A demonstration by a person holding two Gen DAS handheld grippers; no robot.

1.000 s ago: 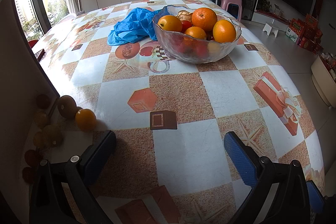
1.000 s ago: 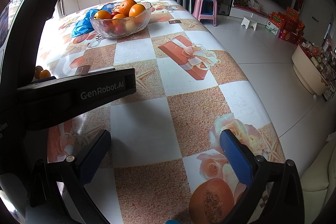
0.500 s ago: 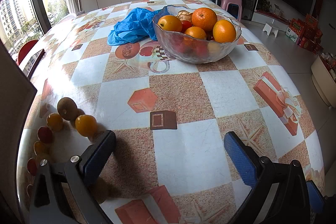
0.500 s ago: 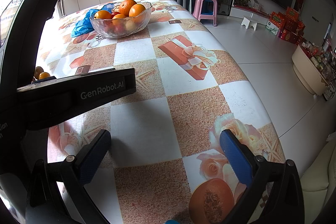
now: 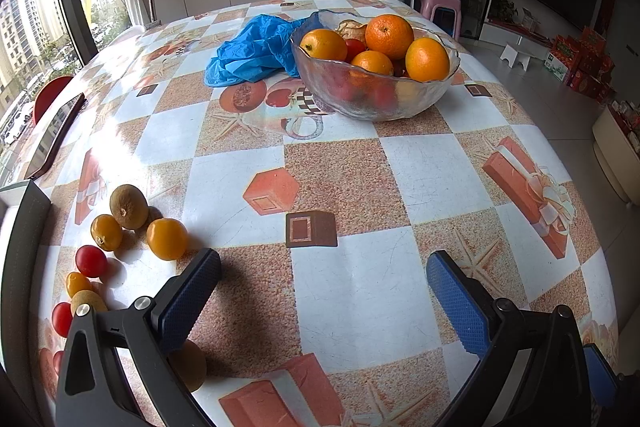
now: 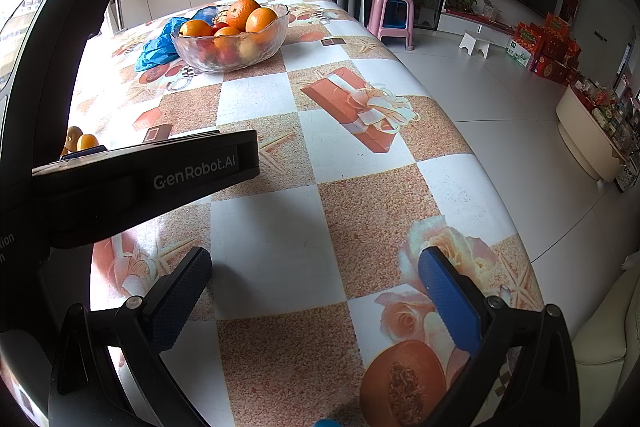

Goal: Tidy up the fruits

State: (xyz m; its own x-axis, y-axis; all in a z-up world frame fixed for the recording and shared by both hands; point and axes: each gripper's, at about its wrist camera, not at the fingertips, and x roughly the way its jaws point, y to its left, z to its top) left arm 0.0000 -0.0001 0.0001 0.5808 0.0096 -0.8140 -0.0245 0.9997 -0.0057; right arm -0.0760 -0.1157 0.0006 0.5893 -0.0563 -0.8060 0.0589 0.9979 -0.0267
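Observation:
A glass bowl (image 5: 424,99) heaped with oranges (image 5: 389,35) and red fruit stands at the far side of the table; the right wrist view shows this bowl (image 6: 256,47) too. Loose fruit lies at the near left: a kiwi (image 5: 129,207), two small oranges (image 5: 167,239), red tomatoes (image 5: 91,260), and another kiwi (image 5: 192,367) under my left finger. My left gripper (image 5: 322,291) hangs open above the tablecloth, right of that loose fruit. My right gripper (image 6: 316,291) is open too, empty, over the near right part of the table.
A crumpled blue plastic bag (image 5: 256,51) lies left of the bowl. A dark tablet (image 5: 52,137) rests at the table's left edge. The left gripper's black body (image 6: 132,179) fills the left of the right wrist view. The table edge (image 6: 460,131) drops to the floor.
A pale flat thing that hid the left of the left wrist view has moved off to the left, uncovering the loose fruit and window. Both grippers have stayed put.

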